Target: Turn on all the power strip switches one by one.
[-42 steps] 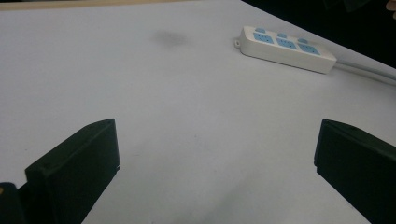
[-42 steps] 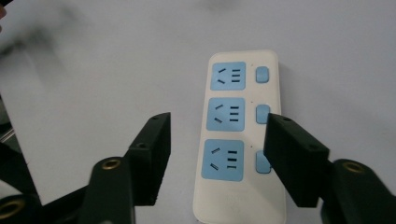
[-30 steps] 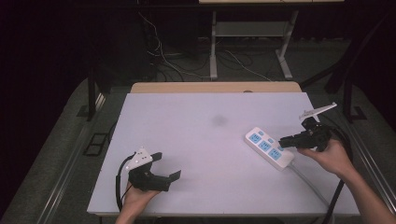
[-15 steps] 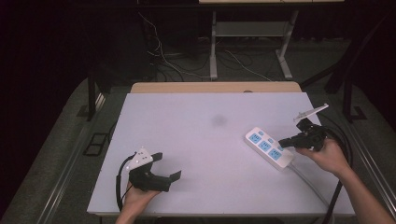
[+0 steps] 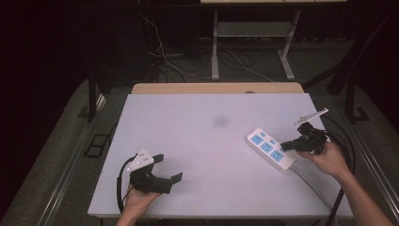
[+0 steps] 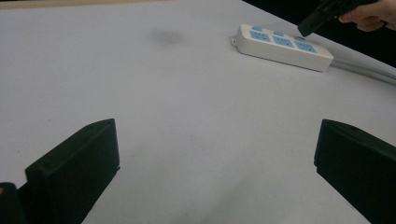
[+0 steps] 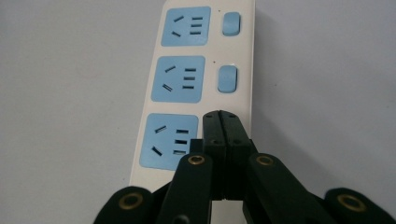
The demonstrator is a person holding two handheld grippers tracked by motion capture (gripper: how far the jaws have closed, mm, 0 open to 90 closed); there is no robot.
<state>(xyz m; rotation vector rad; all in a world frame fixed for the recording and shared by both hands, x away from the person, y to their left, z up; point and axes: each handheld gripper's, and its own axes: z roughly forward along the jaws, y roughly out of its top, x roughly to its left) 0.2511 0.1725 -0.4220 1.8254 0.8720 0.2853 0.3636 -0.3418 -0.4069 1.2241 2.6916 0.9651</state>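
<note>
Two grippers: your right gripper (image 7: 222, 116), jaws pressed together and empty, tips over the power strip (image 7: 196, 70) at lower centre; your left gripper (image 5: 162, 170) gapes wide, lower left.

My power strip (image 7: 205, 84) is white, with light blue sockets and light blue switches (image 7: 227, 78). My two grippers, the right one (image 7: 221, 122) included, are black over a plain pale grey table (image 5: 188, 122).

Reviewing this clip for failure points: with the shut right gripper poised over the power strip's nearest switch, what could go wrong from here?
The shut right gripper covers the nearest switch of the power strip, beside a blue socket; a small drift could land its tip on the socket face instead. The strip lies loose on the table, and the left gripper rests open far away, so a push might slide or tip it.
</note>
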